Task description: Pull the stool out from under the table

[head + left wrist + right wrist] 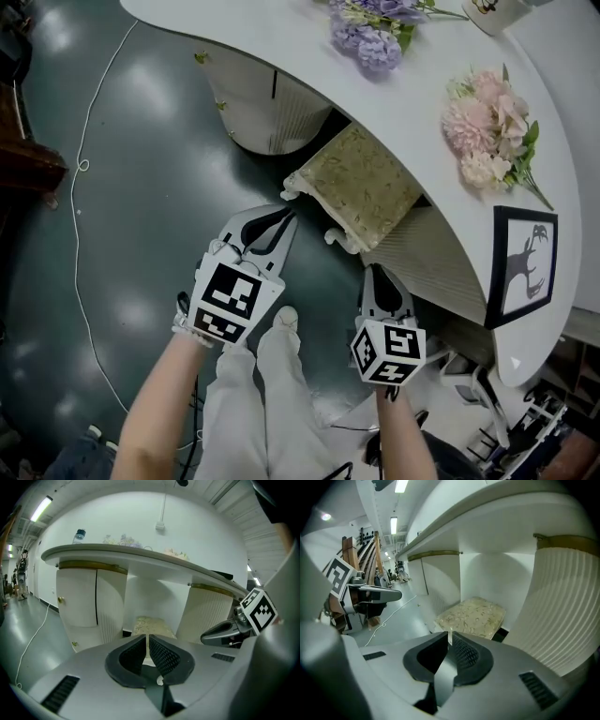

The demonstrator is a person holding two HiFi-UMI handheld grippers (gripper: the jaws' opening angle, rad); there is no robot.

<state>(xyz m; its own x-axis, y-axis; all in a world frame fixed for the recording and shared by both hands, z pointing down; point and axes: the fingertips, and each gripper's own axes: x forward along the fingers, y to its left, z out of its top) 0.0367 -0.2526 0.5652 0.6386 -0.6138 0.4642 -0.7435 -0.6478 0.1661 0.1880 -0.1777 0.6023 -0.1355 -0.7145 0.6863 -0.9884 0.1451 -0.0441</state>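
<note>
While the stool (361,183) stood partly tucked beneath the curved white table (281,56), its beige patterned seat and curled cream legs showing past the tabletop's edge, a person held both grippers low over the dark glossy floor (131,141) in front of it. The left gripper (284,218) had its jaws pressed together with nothing between them, its tip near the stool's front left corner but not touching it. The right gripper (375,274), likewise closed and empty, pointed toward the stool's near right side, just short of a ribbed white pedestal (441,258) of the table. Both gripper views looked along closed jaws at the seat, set in the gap between two pedestals. On the tabletop lay a bunch of purple flowers (373,39), a bunch of pink flowers (489,127) and a framed black-and-white picture (525,262), while a thin white cable (80,187) trailed across the floor at left and the person's pale trousers (272,394) showed between the arms
</note>
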